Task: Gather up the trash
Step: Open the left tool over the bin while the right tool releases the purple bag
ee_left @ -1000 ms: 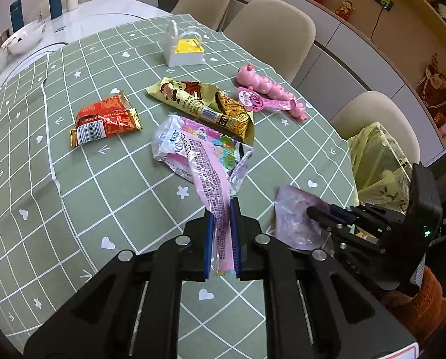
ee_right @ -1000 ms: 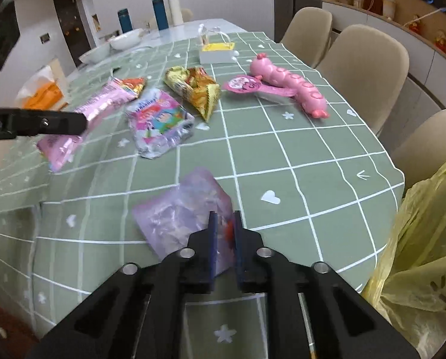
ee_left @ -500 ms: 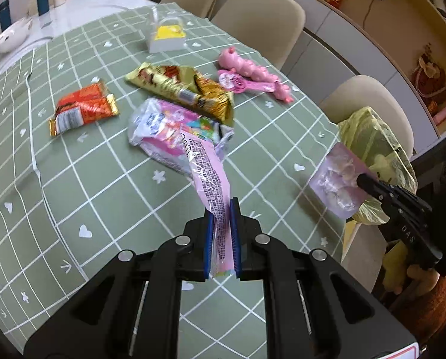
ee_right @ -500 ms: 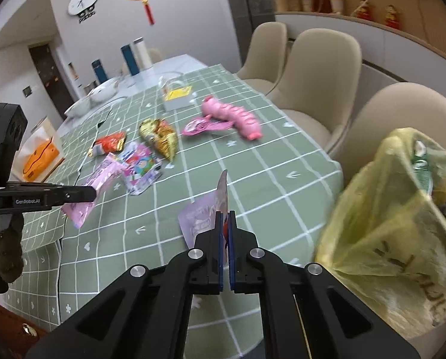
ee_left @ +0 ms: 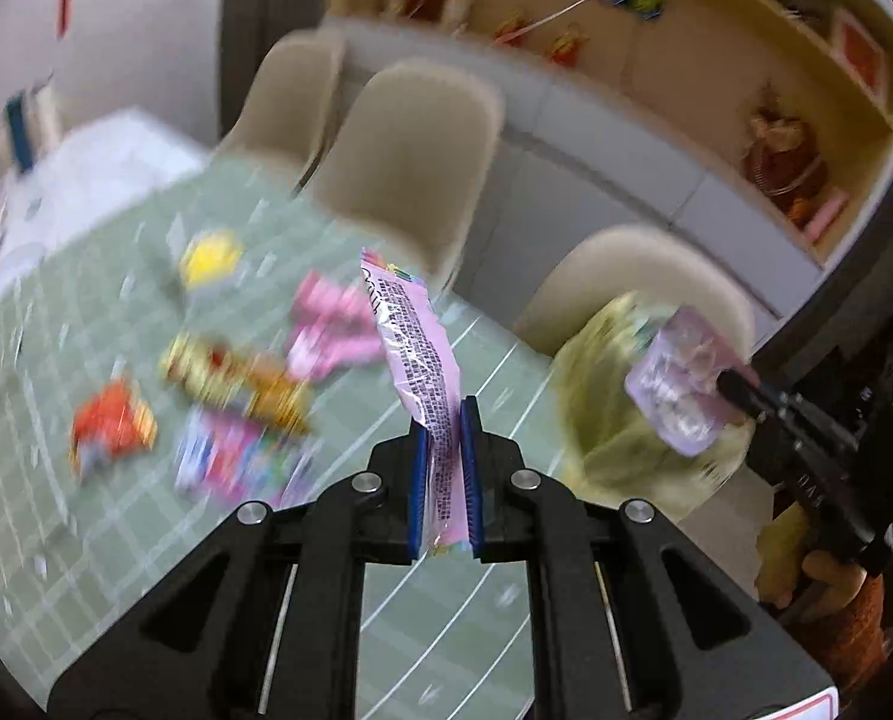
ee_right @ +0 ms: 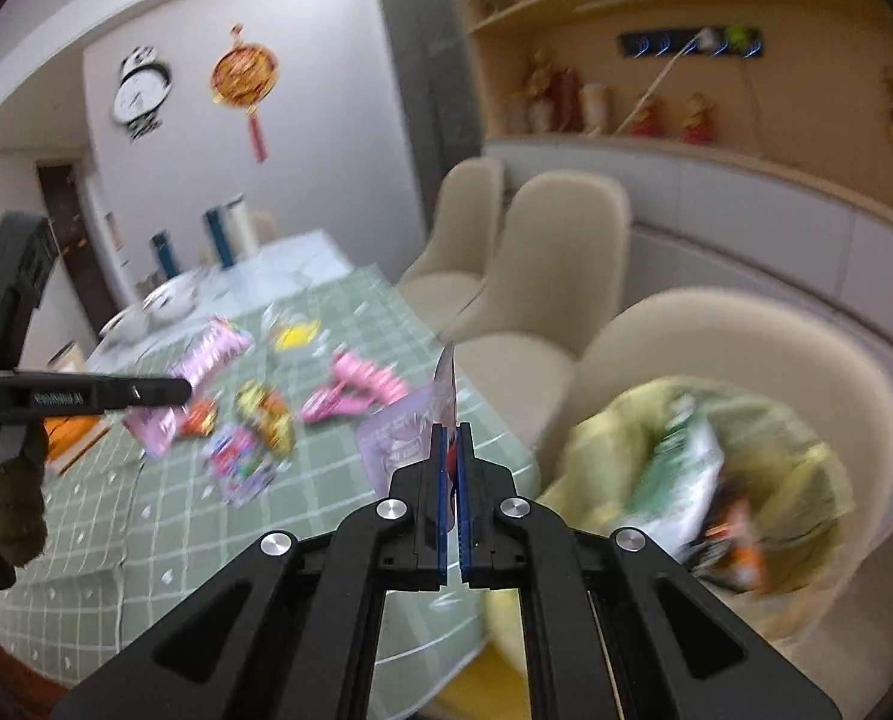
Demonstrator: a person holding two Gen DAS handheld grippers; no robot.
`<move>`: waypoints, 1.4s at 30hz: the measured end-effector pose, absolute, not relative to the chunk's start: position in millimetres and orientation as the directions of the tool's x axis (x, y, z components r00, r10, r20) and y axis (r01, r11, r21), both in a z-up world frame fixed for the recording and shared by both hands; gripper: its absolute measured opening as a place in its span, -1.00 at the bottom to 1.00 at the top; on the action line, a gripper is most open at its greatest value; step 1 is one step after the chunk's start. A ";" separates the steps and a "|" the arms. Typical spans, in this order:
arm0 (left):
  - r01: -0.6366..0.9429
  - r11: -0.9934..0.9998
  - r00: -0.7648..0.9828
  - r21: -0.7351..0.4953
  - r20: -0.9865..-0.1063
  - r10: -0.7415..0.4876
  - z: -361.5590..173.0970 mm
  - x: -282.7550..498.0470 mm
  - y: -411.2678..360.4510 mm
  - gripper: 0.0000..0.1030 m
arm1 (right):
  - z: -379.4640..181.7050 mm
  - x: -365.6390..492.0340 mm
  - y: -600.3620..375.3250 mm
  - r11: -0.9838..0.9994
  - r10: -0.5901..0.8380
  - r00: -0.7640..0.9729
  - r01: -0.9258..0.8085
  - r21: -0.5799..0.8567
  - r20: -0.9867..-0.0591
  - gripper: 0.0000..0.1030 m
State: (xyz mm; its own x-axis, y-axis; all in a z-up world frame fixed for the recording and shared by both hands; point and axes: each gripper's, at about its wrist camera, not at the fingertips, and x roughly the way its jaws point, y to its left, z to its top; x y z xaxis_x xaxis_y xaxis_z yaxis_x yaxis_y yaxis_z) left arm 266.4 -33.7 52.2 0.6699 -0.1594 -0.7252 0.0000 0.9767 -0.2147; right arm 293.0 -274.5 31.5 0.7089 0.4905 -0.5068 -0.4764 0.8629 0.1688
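Once tabletop, wrappers (ee_left: pixel 422 360) now aloft.

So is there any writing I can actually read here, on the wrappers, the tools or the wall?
"Robot.AI": end of a white label on the left gripper; its start is blurred.
Dense black print on the pink wrapper: too small to read.
Print on the purple packet: blurred.
White letters on the right gripper: blurred.
Numerals on the wall clock: too small.

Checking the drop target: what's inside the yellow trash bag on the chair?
Inside the yellow trash bag: a green-white wrapper and an orange-dark wrapper, both blurred. Anything deeper is hidden by the bag's folds.
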 end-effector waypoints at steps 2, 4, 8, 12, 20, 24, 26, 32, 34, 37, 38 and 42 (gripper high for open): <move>0.063 0.975 0.712 -0.214 -0.675 -0.194 74.5 278.7 -53.7 -0.82 | 50.4 295.8 -298.1 0.900 0.423 0.768 -0.418 0.125 -0.481 -0.91; 0.124 0.969 0.736 -0.212 -0.636 -0.234 90.9 291.8 -75.1 -0.83 | 64.7 299.3 -319.7 0.921 0.380 0.798 -0.372 0.114 -0.468 -0.91; 0.238 0.947 0.740 -0.217 -0.592 -0.321 103.8 318.7 -120.2 -0.83 | 81.3 306.0 -361.0 0.951 0.306 0.829 -0.289 0.109 -0.468 -0.91; 0.322 0.918 0.698 -0.233 -0.597 -0.396 92.6 345.4 -161.7 -0.83 | 81.4 308.0 -389.4 0.974 0.225 0.841 -0.202 0.099 -0.492 -0.91; 0.371 0.870 0.557 -0.324 -0.672 -0.488 41.2 385.4 -215.4 -0.83 | 66.1 318.1 -423.3 0.989 0.145 0.814 -0.105 0.104 -0.562 -0.91; 0.382 0.868 0.518 -0.319 -0.704 -0.486 22.4 396.5 -233.4 -0.83 | 56.5 319.5 -435.8 0.991 0.124 0.805 -0.072 0.112 -0.580 -0.91; 0.387 0.862 0.497 -0.328 -0.714 -0.494 11.8 405.6 -240.1 -0.83 | 52.3 321.3 -441.2 0.992 0.118 0.800 -0.063 0.114 -0.588 -0.91; 0.370 0.843 0.421 -0.391 -0.738 -0.527 -18.1 428.7 -255.2 -0.83 | 37.4 326.4 -453.6 0.992 0.088 0.783 -0.017 0.121 -0.615 -0.91; 0.375 0.838 0.401 -0.396 -0.745 -0.532 -26.4 433.8 -262.5 -0.83 | 32.4 328.7 -457.7 0.993 0.076 0.775 -0.001 0.118 -0.627 -0.91; 0.388 0.831 0.371 -0.400 -0.757 -0.538 -36.7 440.5 -273.8 -0.75 | 26.0 330.1 -460.3 0.994 0.063 0.764 0.011 0.110 -0.643 -0.91; 0.390 0.826 0.358 -0.406 -0.760 -0.542 -40.6 443.2 -278.3 -0.65 | 23.5 330.8 -461.3 0.994 0.058 0.759 0.014 0.105 -0.649 -0.91; 0.398 0.822 0.334 -0.408 -0.770 -0.543 -48.3 444.2 -286.8 -0.44 | 17.2 332.5 -465.1 0.994 0.046 0.747 0.030 0.102 -0.663 -0.91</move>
State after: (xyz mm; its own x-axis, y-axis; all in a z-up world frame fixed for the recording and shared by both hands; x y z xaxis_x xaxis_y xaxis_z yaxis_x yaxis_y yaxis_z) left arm 444.2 -286.8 -48.3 0.3345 -0.5435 -0.7699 0.3976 0.8221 -0.4076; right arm 332.5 -465.1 17.2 0.7474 0.0458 -0.6628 0.0297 0.9943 0.1022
